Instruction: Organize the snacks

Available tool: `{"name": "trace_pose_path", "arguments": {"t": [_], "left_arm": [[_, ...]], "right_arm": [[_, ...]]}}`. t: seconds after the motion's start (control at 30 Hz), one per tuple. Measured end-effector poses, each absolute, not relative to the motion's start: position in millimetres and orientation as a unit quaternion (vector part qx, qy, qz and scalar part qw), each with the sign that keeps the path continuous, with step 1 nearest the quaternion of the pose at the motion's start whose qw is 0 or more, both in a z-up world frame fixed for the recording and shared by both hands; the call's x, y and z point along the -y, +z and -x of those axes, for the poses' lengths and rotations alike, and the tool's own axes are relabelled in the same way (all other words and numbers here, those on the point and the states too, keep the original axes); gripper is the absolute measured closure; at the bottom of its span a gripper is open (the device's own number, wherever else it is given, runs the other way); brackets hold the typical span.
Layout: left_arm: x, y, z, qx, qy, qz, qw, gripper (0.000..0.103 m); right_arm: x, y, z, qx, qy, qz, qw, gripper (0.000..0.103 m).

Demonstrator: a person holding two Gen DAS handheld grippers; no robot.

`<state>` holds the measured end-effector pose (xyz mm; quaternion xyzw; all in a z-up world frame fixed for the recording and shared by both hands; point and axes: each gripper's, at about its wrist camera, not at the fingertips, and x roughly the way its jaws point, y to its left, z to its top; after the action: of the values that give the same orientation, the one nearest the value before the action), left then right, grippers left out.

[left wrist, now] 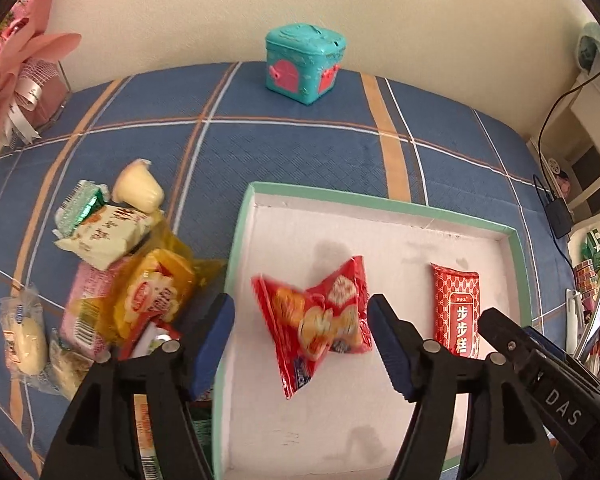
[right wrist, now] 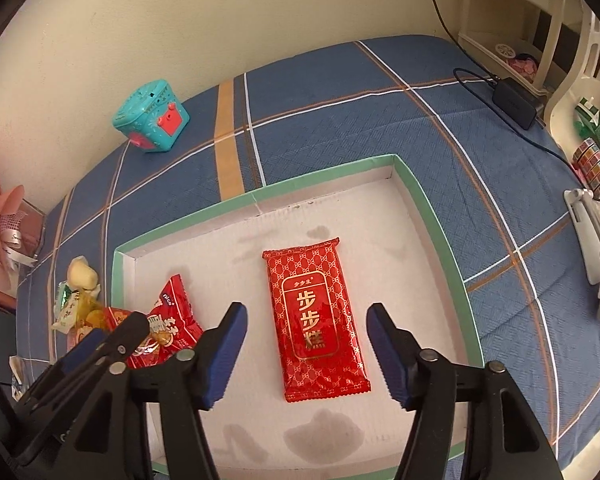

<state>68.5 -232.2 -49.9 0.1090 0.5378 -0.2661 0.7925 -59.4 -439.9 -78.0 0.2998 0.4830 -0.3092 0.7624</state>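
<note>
Snacks partly sorted: two red packets lie in the shallow white tray (left wrist: 236, 240) with its green rim, on a blue plaid cloth (left wrist: 300, 148).

Left gripper (left wrist: 300, 344) spread apart, nothing clamped; the crinkled red cracker packet (left wrist: 320, 320) lies on the tray floor between the blue pads (left wrist: 388, 344), touching neither, as far as the left wrist view shows. Right gripper (right wrist: 306, 354) likewise apart, empty; the flat red cake bar (right wrist: 316, 320) lies flat between its fingers, clear of both pads.

From the left wrist view, the cake bar sits at 3 o'clock of the cracker packet, apart from it. Pile of unsorted snacks (left wrist: 112, 272) sits on the cloth at 9 o'clock of the tray, just outside its rim: yellow cracker bag (left wrist: 156, 292), cream packet (left wrist: 108, 240), pale jelly cup (left wrist: 138, 192), pink packet (left wrist: 86, 312), clear-wrapped pastry (left wrist: 26, 328).

Teal toy box (left wrist: 304, 64) stands at 12 o'clock by the wall, well apart from the tray. Black power adapter (right wrist: 516, 100) with cable at 2 o'clock in the right wrist view.
</note>
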Motion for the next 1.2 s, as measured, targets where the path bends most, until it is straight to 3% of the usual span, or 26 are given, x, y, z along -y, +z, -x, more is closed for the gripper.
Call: {"name": "trace_pose_path", "arguments": {"t": [0.1,0.3,0.63,1.2], "left_arm": [[229,-42,-68,-0.531,-0.259,-0.113,0.798,0.023],[221,-26,-60,-0.503,-0.244,-0.124,0.820,0.023],[203,5,-51,-0.450,-0.227,-0.123,0.855,0.023],[142,15,-45,-0.480,-0.200,-0.089,0.849,0.023]], "right_arm": [[436,-75,62,-0.488,-0.317,-0.290,0.760,0.015],[426,-70,65,-0.488,-0.317,-0.278,0.764,0.001],[412,-55,72,-0.459,-0.316,-0.268,0.786,0.000],[365,-47,72,-0.470,-0.275,-0.266,0.796,0.000]]}}
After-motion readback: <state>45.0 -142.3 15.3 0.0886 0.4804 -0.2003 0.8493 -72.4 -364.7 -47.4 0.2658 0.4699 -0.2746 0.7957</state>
